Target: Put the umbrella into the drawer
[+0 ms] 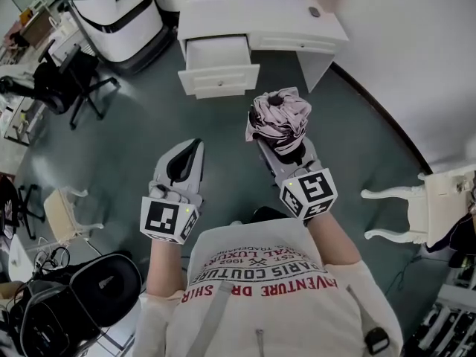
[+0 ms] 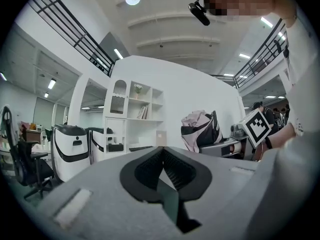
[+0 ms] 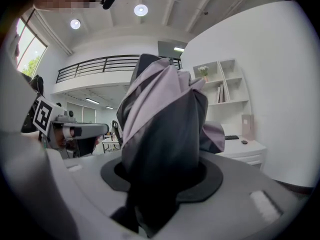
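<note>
A folded pink-and-black umbrella (image 1: 279, 121) stands upright in my right gripper (image 1: 286, 146), whose jaws are shut on it. In the right gripper view the umbrella (image 3: 162, 134) fills the middle and hides the fingertips. My left gripper (image 1: 186, 158) is held beside it at the left, shut with nothing between its jaws; in its own view the left gripper (image 2: 162, 170) shows pads touching. The white desk (image 1: 260, 21) stands ahead, with its open drawer (image 1: 217, 64) pulled out towards me at the left side. Both grippers are well short of the drawer.
A black office chair (image 1: 63, 80) stands at the left, a white machine (image 1: 119, 13) behind it. A white chair (image 1: 416, 203) lies at the right. A white wall runs along the right. A black bag (image 1: 82, 296) sits at the lower left on the grey floor (image 1: 134, 147).
</note>
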